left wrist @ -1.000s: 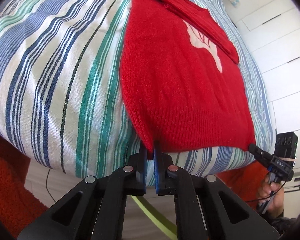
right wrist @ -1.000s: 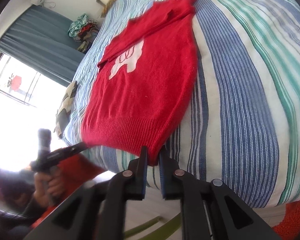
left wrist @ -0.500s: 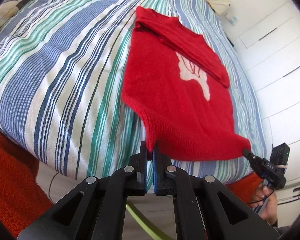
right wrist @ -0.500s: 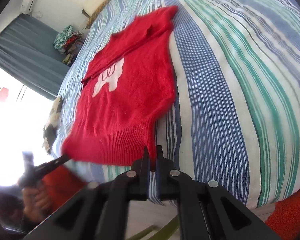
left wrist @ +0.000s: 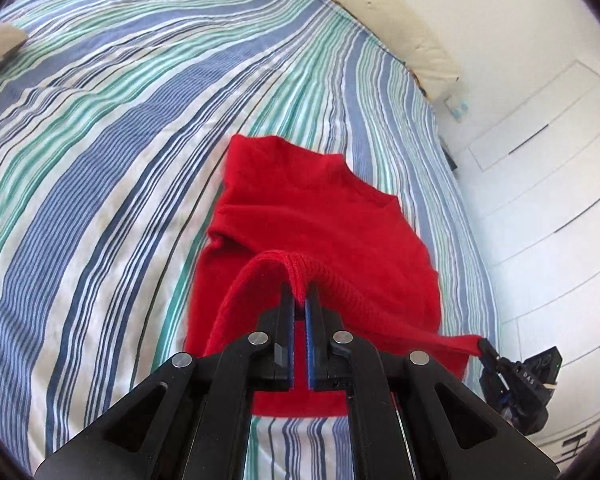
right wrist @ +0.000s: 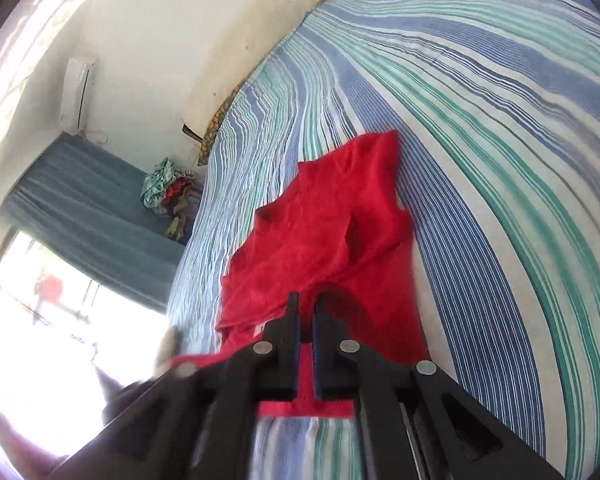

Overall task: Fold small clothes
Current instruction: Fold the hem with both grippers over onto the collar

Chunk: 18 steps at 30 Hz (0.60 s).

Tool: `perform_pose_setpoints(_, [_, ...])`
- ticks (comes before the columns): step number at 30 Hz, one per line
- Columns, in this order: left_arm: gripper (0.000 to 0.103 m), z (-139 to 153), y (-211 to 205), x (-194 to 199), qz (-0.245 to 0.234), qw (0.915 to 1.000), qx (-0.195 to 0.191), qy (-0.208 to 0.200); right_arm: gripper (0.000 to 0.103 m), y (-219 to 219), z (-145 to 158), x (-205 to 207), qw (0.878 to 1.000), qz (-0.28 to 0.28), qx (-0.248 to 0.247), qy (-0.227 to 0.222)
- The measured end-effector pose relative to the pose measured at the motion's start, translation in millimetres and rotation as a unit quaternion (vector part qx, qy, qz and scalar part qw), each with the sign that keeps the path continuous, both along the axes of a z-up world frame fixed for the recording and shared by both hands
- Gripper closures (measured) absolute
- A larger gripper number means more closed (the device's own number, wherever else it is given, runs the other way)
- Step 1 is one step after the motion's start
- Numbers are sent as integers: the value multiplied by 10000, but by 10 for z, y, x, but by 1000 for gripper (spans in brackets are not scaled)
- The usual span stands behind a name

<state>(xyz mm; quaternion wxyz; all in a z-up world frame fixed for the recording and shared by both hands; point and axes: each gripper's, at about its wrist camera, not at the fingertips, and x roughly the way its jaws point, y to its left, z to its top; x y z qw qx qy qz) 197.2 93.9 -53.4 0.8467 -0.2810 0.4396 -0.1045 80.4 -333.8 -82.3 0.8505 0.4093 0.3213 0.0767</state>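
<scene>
- Left wrist view: my left hand-held gripper (left wrist: 299, 295) is clamped on one corner of the ribbed hem of the red knitted sweater (left wrist: 320, 216), lifted over its body, which lies on the striped blue, green and white bed cover (left wrist: 140, 128). The right hand-held gripper (left wrist: 485, 347) pinches the other hem corner.
- Right wrist view: right hand-held gripper (right wrist: 306, 306) closed on the hem, picture blurred. Risk: uneven carry skews the fold; thin pinch could slip.
</scene>
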Motion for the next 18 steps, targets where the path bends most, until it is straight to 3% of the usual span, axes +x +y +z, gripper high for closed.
perform_pose_setpoints(4, [102,2,-112,623,-11,9996,275,-16,99,-72,69,626,9998,-118,-133,-13])
perform_pose_setpoints(9, [102,-193,-182,1255,-22,9986,502,188,99,-237,-26,1384,9991,-299,-229,169])
perform_pose_setpoints(18, [101,-522,-195,1915,152,9969,575,522,99,-396,-299,2231,9982,-238,-364,415])
